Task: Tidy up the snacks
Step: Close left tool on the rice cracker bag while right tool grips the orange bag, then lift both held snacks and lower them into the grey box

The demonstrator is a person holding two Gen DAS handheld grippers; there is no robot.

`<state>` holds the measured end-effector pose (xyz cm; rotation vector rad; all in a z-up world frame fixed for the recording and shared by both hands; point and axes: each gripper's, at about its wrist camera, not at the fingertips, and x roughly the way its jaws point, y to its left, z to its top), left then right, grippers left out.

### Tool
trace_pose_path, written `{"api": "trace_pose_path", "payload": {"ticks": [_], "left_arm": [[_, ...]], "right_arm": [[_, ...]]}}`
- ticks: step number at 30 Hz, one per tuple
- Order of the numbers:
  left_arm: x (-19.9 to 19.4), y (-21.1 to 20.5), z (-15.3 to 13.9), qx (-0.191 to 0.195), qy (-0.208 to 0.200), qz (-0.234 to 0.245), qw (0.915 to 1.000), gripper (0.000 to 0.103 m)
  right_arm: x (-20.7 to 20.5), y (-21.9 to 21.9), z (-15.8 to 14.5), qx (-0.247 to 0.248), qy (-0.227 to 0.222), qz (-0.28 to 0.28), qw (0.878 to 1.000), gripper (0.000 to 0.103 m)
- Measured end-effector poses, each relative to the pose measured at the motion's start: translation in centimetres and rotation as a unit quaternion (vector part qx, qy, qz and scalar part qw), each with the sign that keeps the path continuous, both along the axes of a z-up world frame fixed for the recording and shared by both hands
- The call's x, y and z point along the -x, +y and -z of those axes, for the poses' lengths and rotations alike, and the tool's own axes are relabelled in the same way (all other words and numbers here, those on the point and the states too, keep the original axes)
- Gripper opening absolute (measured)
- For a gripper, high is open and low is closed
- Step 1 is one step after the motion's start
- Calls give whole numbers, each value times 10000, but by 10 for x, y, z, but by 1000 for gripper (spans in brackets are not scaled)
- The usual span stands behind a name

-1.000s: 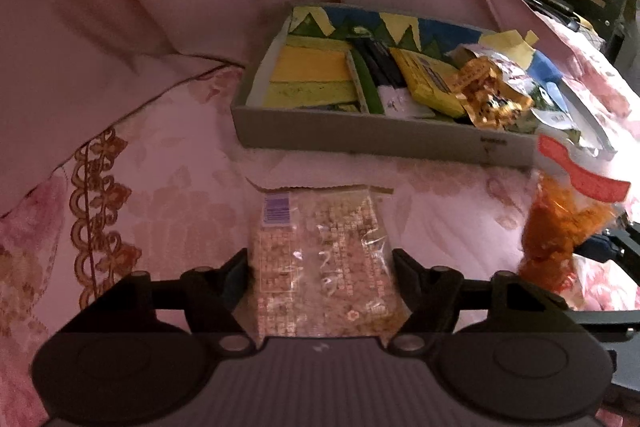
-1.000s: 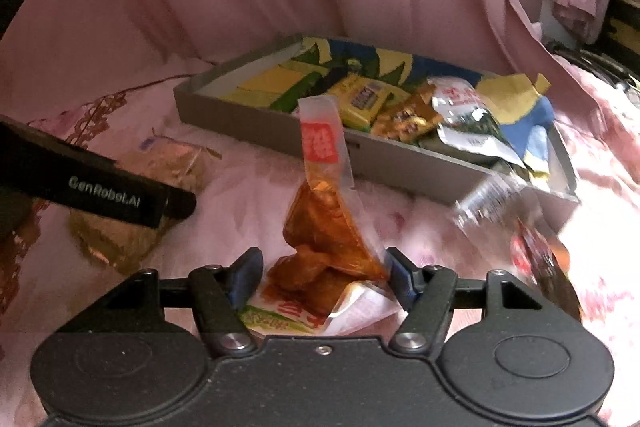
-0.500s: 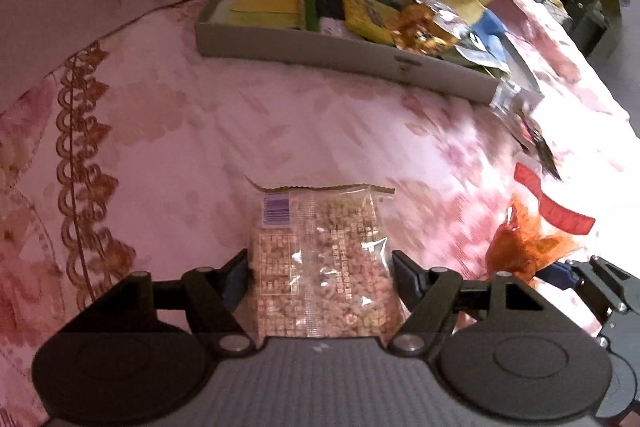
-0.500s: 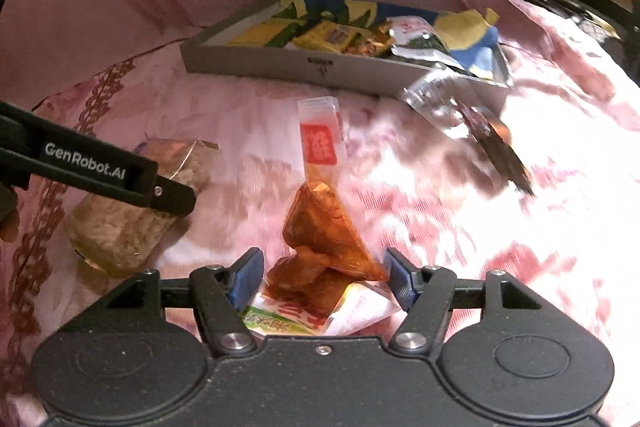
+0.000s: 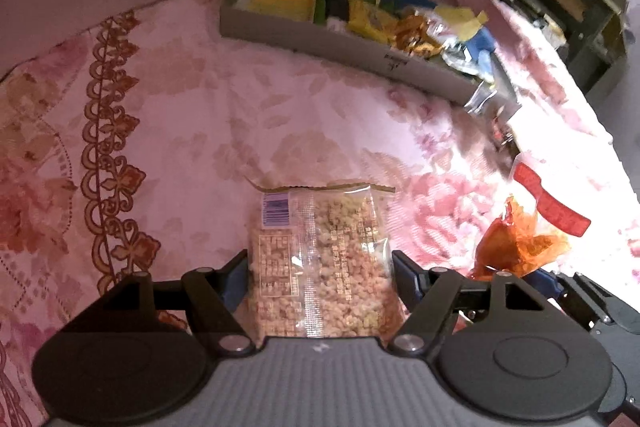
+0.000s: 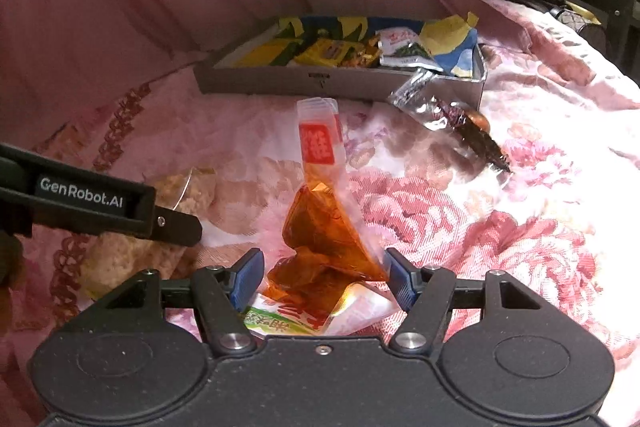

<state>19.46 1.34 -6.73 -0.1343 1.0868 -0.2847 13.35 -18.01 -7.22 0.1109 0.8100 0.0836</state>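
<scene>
You are holding two snacks at once. Nearest you, your left tongs are standing fairly wide and clamping a clear bag of puffed grain pieces by its two sides, its sealed top pointing away from you. Beside them, your right tongs are gripping an orange packet with a red label at about half their spread, the blue pads pressing its lower corners; a white and green wrapper is sitting under it between the jaws, though whether it is pinched too is hard to tell.

Both packets are hanging above the flowered bedspread, well short of the grey box. Farther out, a clear wrapper with a dark snack is lying loose on the bedspread, just beside the box's near right corner. Inside the box, several yellow, gold and white packets are already lying together.

So part of the job looks done: some snacks are boxed, your two are in hand, and at least one is waiting outside.
</scene>
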Motion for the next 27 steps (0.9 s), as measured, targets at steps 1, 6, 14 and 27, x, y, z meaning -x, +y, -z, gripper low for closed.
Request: {"api": "trace_pose_path", "payload": {"ticks": [1,6,14,27], "left_arm": [[4,0,-3,20,-85,-18,10000,76],[11,1,-19,205,-453,-132,9987,76],[-2,9,-43,631,-1169,-535,9897,76],[-92,-4,-64,662,-2513,-567,9640,76]], "right_arm": [[2,-1,-3,-26,-75,20,10000,67],[8,-9,-15,-144,-407,181,9989,67],[7,-23,-33,-335,-951,498,9937,67],[-82,-19,-58,82,-1762,25,9843,67]]}}
